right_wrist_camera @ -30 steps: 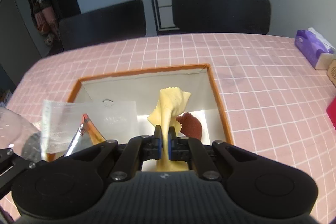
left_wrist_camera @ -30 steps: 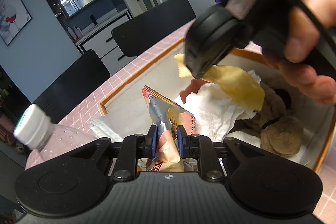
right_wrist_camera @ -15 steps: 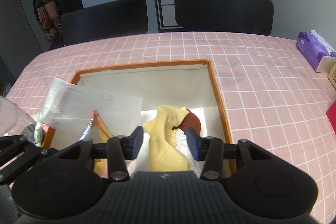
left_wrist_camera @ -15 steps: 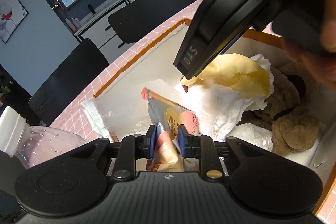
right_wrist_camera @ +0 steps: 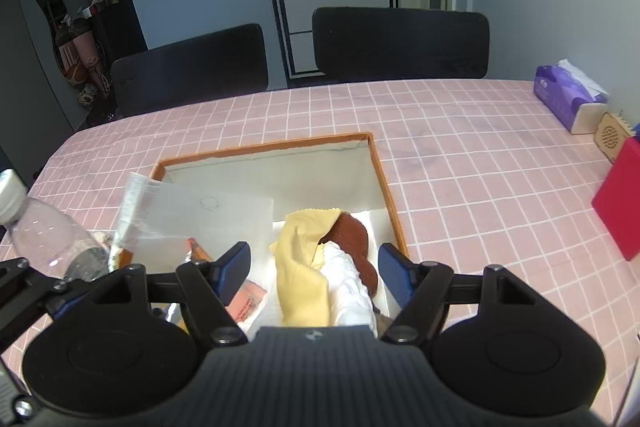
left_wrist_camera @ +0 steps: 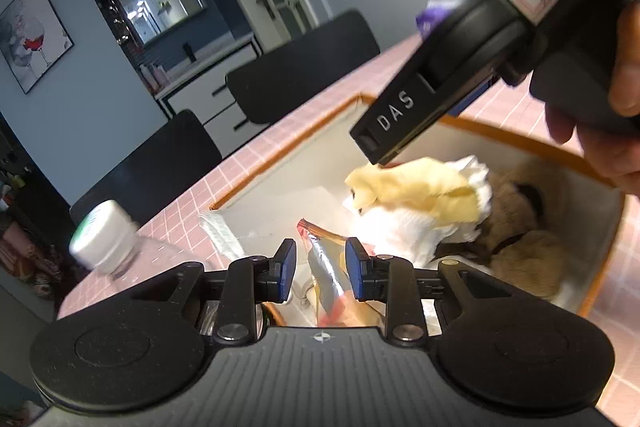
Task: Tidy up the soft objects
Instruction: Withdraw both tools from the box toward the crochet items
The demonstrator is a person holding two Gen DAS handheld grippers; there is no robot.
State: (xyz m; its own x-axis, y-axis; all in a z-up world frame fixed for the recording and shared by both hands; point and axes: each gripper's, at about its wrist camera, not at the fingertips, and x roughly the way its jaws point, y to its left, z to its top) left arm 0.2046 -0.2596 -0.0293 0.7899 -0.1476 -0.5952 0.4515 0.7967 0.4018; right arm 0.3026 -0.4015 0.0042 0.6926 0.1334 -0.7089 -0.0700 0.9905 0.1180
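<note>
**Soft Items in Box: Both Tools Released**

The yellow cloth [right_wrist_camera: 301,259] lies in the orange-rimmed box [right_wrist_camera: 384,183], draped over white fabric [left_wrist_camera: 404,231] beside a beige plush toy [left_wrist_camera: 524,247]. The right gripper [right_wrist_camera: 314,269] hovers above it; its fingers have just been opening and stand spread wide, pinching nothing. The left gripper [left_wrist_camera: 318,273] has also been opening; a foil snack packet [left_wrist_camera: 328,275] stands between its fingers, apparently untouched. A plastic bottle [right_wrist_camera: 48,247] rests on the pink-checked tabletop [right_wrist_camera: 480,167].

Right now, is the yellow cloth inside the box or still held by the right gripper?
Inside. The yellow cloth lies crumpled on the white fabric in the box; the right gripper has just opened, pads clear.
</note>
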